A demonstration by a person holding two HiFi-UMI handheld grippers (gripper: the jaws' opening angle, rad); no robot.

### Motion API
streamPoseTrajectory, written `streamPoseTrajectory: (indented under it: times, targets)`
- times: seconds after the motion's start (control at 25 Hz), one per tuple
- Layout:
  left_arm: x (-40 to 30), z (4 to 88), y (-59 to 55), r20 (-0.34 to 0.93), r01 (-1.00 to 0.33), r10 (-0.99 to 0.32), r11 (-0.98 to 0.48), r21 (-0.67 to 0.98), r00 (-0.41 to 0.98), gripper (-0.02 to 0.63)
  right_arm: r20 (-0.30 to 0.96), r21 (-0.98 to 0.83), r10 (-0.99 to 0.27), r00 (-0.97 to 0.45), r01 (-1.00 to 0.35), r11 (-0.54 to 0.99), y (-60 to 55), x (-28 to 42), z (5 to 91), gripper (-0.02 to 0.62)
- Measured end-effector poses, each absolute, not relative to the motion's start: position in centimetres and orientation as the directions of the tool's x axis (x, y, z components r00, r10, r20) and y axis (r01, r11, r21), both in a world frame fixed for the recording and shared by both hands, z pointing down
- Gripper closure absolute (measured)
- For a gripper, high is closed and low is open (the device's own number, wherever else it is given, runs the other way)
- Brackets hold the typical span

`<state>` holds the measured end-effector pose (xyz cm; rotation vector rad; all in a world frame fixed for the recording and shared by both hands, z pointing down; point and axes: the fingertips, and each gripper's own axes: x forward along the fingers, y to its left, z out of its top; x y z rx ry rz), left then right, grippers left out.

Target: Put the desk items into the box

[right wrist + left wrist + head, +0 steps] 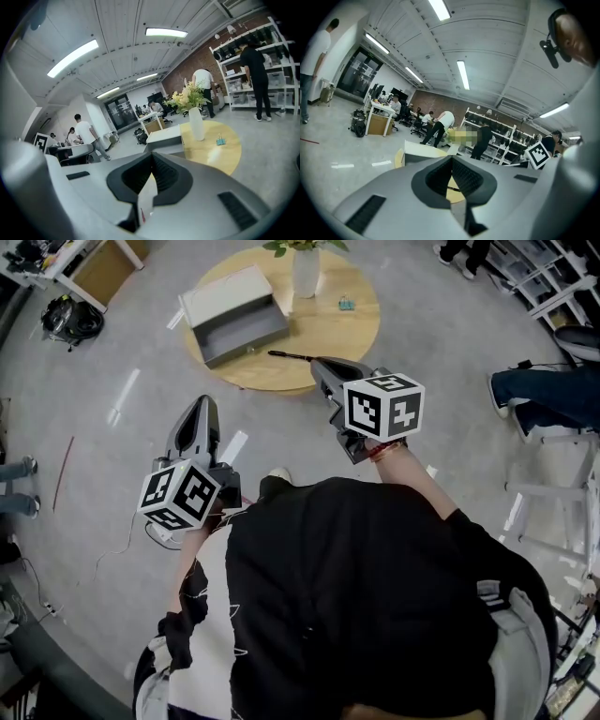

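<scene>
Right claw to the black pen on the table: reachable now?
Probably yes. The pen lies at the table's near edge, just ahead of the right claw, nothing between; the shut claw must open first.

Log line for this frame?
left gripper: shut, empty | right gripper: shut, empty | both: touching nothing | pen, clip: on table | box: open

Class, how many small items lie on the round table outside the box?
2: black pen at the near edge; blue clip right of the vase. The box may hide more.
</scene>
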<state>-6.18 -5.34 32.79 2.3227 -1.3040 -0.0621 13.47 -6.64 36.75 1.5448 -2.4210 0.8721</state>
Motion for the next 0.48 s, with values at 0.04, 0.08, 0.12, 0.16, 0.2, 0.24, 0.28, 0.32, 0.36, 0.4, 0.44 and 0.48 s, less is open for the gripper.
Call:
streamPoseTrajectory:
  times: [0.04, 0.08, 0.12, 0.16, 0.2, 0.24, 0.28, 0.32, 0.36, 0.4, 0.44, 0.48]
  targets:
    - [-6.2, 32.8, -5.8, 0.184, -0.789, -0.812, -0.442, 0.427, 0.555, 0.595, 0.413, -0.393, -0.789, -0.455, -0.870, 0.296, -7.0, 13.5, 36.8, 0.589]
    - [-6.1, 32.8, -6.3, 0.179, -0.782, -0.807, -0.449, 0.433, 0.562, 0.595, 0.418, -0.394, -0.791, -0.448, -0.873, 0.287, -7.2, 13.6, 36.9, 0.590]
    - [-6.1, 32.7, -6.7, 0.172, -0.775, -0.803, -0.456, 0.439, 0.570, 0.595, 0.423, -0.394, -0.792, -0.440, -0.876, 0.276, -7.5, 13.7, 37.0, 0.591]
    - [-6.1, 32.7, -7.3, 0.167, -0.769, -0.799, -0.463, 0.441, 0.577, 0.595, 0.428, -0.395, -0.794, -0.431, -0.880, 0.265, -7.8, 13.8, 37.2, 0.590]
    - [-6.0, 32.6, -7.8, 0.165, -0.765, -0.795, -0.470, 0.440, 0.584, 0.595, 0.433, -0.396, -0.797, -0.422, -0.883, 0.252, -8.1, 13.9, 37.4, 0.591]
    - [-6.0, 32.6, -8.3, 0.167, -0.763, -0.790, -0.477, 0.436, 0.590, 0.595, 0.439, -0.398, -0.799, -0.411, -0.886, 0.237, -8.4, 14.1, 37.6, 0.590]
    - [-6.0, 32.5, -8.8, 0.169, -0.762, -0.786, -0.484, 0.429, 0.594, 0.595, 0.446, -0.399, -0.801, -0.401, -0.889, 0.223, -8.6, 14.3, 37.9, 0.591]
    - [-6.0, 32.5, -9.2, 0.170, -0.763, -0.783, -0.491, 0.421, 0.598, 0.595, 0.451, -0.401, -0.803, -0.391, -0.892, 0.209, -8.8, 14.4, 38.2, 0.591]
    - [-6.2, 32.5, -9.7, 0.171, -0.764, -0.781, -0.497, 0.411, 0.600, 0.595, 0.455, -0.402, -0.805, -0.381, -0.894, 0.197, -9.1, 14.5, 38.6, 0.591]
    - [-6.4, 32.5, -10.3, 0.173, -0.766, -0.780, -0.502, 0.402, 0.602, 0.595, 0.458, -0.404, -0.807, -0.372, -0.896, 0.184, -9.4, 14.6, 39.0, 0.590]
    - [-6.6, 32.6, -10.9, 0.175, -0.767, -0.778, -0.505, 0.397, 0.603, 0.595, 0.461, -0.406, -0.810, -0.363, -0.898, 0.171, -9.8, 14.6, 39.3, 0.591]
    - [-6.9, 32.8, -11.6, 0.179, -0.766, -0.776, -0.507, 0.394, 0.605, 0.595, 0.463, -0.409, -0.812, -0.354, -0.899, 0.158, -10.2, 14.7, 39.7, 0.589]
